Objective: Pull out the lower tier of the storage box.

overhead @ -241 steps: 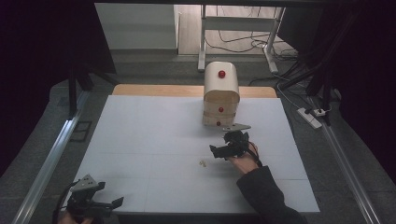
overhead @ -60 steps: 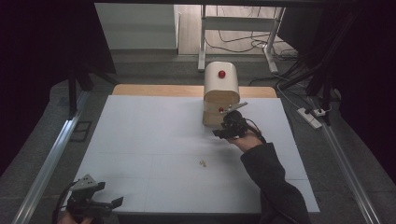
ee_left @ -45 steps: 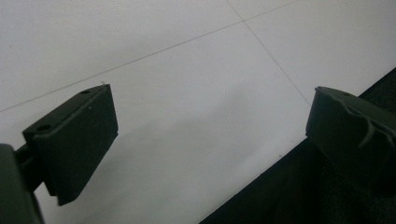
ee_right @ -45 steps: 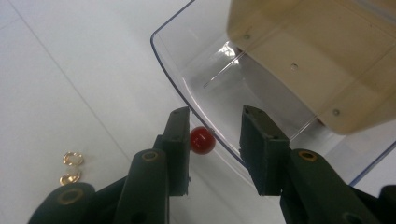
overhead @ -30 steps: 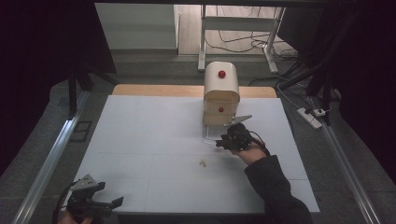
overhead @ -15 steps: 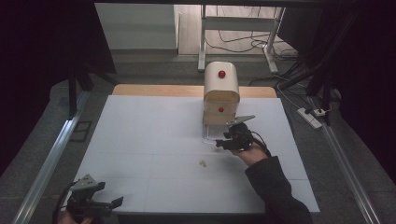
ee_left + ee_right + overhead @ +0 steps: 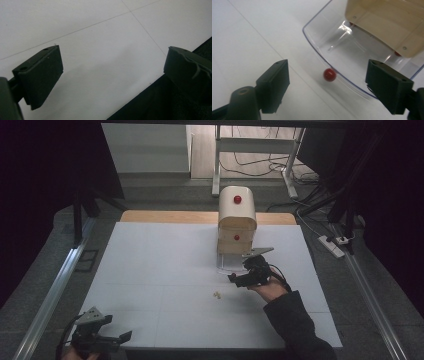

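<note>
left hand-held gripper [image 7: 107,340]: lower left of high view, parked at worktop [image 7: 165,270] edge, jaws wide, empty
right hand-held gripper [image 7: 239,279]: centre right, jaws just opening, nothing between
drawer [image 7: 352,53]: clear, pulled out from wooden cabinet [image 7: 236,220], red knob [image 7: 329,74] released
task read: drawer opened, likely next the small piece [image 7: 217,295]

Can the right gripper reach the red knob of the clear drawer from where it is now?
Probably yes. The right gripper has just been opening, and the red knob sits between and just beyond its open jaws, untouched, nothing blocking. The clear drawer is pulled out.
</note>
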The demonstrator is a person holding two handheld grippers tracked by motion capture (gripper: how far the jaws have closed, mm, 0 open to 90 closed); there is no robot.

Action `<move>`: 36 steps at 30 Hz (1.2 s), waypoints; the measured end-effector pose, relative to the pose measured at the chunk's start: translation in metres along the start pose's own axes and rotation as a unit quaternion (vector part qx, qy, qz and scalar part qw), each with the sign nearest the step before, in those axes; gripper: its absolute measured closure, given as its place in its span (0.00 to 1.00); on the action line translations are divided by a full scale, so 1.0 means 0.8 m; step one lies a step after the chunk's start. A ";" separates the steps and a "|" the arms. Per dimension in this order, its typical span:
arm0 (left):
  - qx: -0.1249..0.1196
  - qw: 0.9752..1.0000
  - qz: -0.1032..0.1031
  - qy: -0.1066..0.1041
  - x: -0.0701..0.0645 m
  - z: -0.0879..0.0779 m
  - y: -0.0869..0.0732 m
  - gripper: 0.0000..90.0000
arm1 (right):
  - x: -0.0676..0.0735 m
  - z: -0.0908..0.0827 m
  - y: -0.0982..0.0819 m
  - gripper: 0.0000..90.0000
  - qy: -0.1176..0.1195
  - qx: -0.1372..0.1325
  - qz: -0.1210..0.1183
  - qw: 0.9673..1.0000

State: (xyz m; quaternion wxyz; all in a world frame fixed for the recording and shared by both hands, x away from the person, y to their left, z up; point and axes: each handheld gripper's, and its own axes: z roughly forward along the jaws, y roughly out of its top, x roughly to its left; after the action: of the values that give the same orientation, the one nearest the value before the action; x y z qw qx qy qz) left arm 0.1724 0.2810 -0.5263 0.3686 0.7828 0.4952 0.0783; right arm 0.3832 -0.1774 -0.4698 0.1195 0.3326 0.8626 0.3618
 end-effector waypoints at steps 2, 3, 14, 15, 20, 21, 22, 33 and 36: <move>0.000 1.000 0.000 -0.001 0.000 0.000 0.000 0.03 | 0.003 -0.002 -0.001 0.18 0.001 -0.001 0.001 1.000; 0.000 1.000 -0.001 -0.002 0.000 0.000 0.000 0.03 | 0.005 -0.003 -0.002 0.17 0.001 -0.001 -0.002 1.000; -0.002 1.000 0.001 -0.004 0.000 -0.001 0.000 0.02 | 0.015 -0.003 -0.016 0.08 0.006 0.002 -0.004 1.000; -0.003 1.000 0.002 -0.004 0.000 -0.001 0.000 0.02 | 0.015 -0.004 -0.017 0.08 0.008 0.000 -0.002 1.000; -0.004 1.000 0.003 -0.005 0.000 -0.001 0.000 0.02 | 0.019 -0.010 -0.025 0.06 0.012 -0.003 0.001 1.000; -0.004 1.000 0.003 -0.005 0.000 -0.001 -0.001 0.02 | 0.019 -0.011 -0.027 0.06 0.012 -0.003 0.001 1.000; -0.004 1.000 0.003 -0.005 0.000 -0.001 -0.001 0.02 | 0.020 -0.012 -0.029 0.05 0.013 -0.003 0.002 1.000; -0.007 1.000 0.002 -0.010 0.001 -0.002 -0.001 0.02 | 0.022 -0.026 -0.050 0.04 0.021 -0.012 0.021 1.000; -0.008 1.000 0.001 -0.011 0.001 -0.002 -0.001 0.02 | 0.023 -0.029 -0.055 0.03 0.024 -0.012 0.021 0.999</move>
State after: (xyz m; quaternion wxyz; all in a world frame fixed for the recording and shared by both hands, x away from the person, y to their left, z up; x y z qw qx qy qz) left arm 0.1713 0.2828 -0.5255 0.3800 0.7815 0.4893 0.0736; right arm 0.3372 -0.2007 -0.4835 0.0953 0.3408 0.8535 0.3824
